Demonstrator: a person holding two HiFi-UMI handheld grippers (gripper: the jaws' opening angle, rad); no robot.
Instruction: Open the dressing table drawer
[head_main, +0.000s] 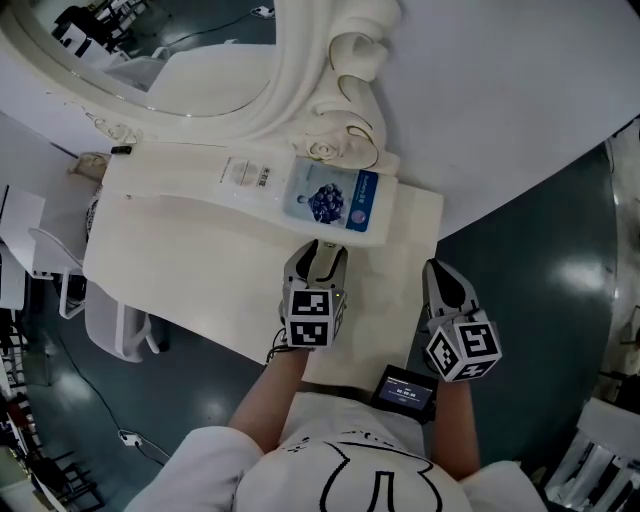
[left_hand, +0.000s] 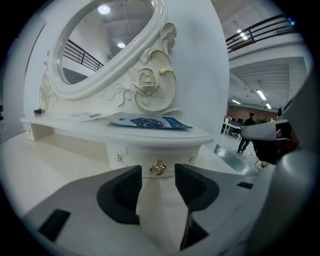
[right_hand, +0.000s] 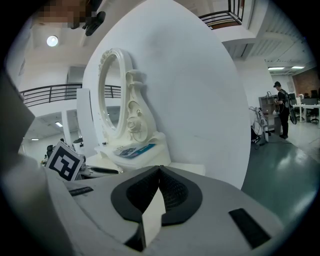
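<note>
White dressing-table top (head_main: 180, 262) — drawer (left_hand: 135, 156) sits under the raised shelf (left_hand: 150, 136), its gold knob (left_hand: 158, 168) straight ahead of the left gripper (left_hand: 157, 180), jaws apart either side, ungripped; right gripper (right_hand: 159, 175) closed, empty, farther aside.

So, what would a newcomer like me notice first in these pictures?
The ornate white mirror with its carved rose, standing at the back of the dressing table. Then the blue-printed packet lying flat on the shelf below it, and the gold knob on the drawer, straight ahead of the left gripper's open jaws.
</note>
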